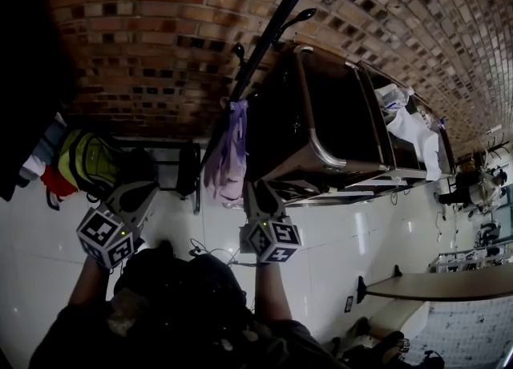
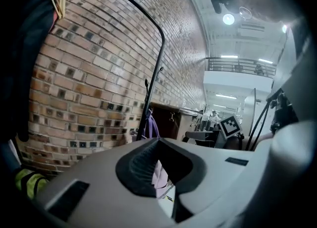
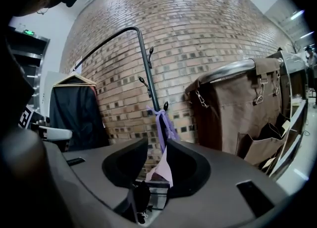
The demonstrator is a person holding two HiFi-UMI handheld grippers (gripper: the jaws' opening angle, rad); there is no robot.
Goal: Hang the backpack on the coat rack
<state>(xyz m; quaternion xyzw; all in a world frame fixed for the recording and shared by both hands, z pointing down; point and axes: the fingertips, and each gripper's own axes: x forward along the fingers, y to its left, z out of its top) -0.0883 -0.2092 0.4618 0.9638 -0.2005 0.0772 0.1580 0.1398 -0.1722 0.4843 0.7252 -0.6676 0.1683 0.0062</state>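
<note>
A pale purple backpack (image 1: 228,159) hangs by its straps from a hook low on the black coat rack pole (image 1: 264,46), which stands in front of the brick wall. In the right gripper view the backpack (image 3: 163,123) hangs beyond the jaws, with its straps knotted at the pole (image 3: 148,78). My right gripper (image 1: 258,192) is just right of the bag's lower end. It (image 3: 153,172) is open, with nothing pressed between the pads. My left gripper (image 1: 140,191) is off to the left of the bag and apart from it. It (image 2: 163,172) is open and empty. The backpack (image 2: 147,128) shows small ahead of it.
A brown canvas cart on a metal frame (image 1: 337,119) stands right of the rack. A yellow-green bag (image 1: 88,159) and dark clothes hang at the left, and a dark garment on a hanger (image 3: 74,108) shows there too. A white table (image 1: 449,283) is at the lower right.
</note>
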